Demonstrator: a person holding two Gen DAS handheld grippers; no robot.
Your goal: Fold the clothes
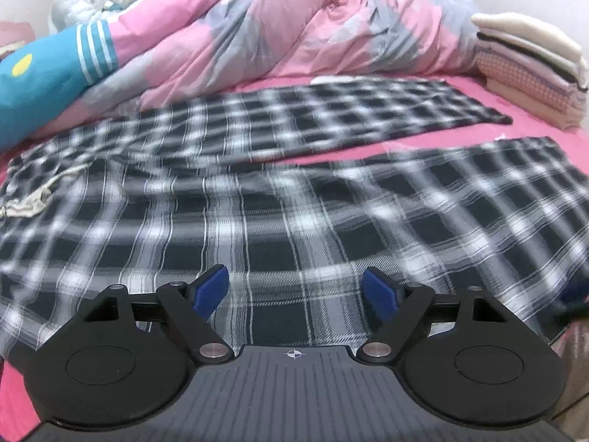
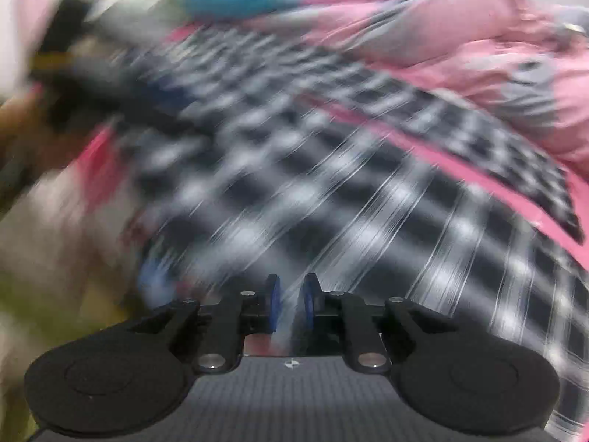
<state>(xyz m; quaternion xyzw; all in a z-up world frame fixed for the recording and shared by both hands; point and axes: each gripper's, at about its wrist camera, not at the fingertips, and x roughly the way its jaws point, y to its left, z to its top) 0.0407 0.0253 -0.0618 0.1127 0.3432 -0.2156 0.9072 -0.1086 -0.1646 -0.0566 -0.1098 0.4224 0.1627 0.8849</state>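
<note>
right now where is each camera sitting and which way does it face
Left wrist: sits on the left gripper, looking down across plaid trousers on a pink bed; open blue fingers show.
Right wrist: sits on the right gripper, tilted over the same trousers, blurred; its fingers stand narrowly apart, grip unclear.
Shared: trousers, pink-grey duvet, blue pillow.

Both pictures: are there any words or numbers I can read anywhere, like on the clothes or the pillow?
None: no readable words or numbers in either view.
Blue pillow: only a yellow dot and white stripes, no letters.
Plaid pants: just a check pattern; the pale patch near the waist is too blurred to read.
Left gripper: only a small crosshair mark on its base, not a word.
Right wrist view: too blurred to read anything.
</note>
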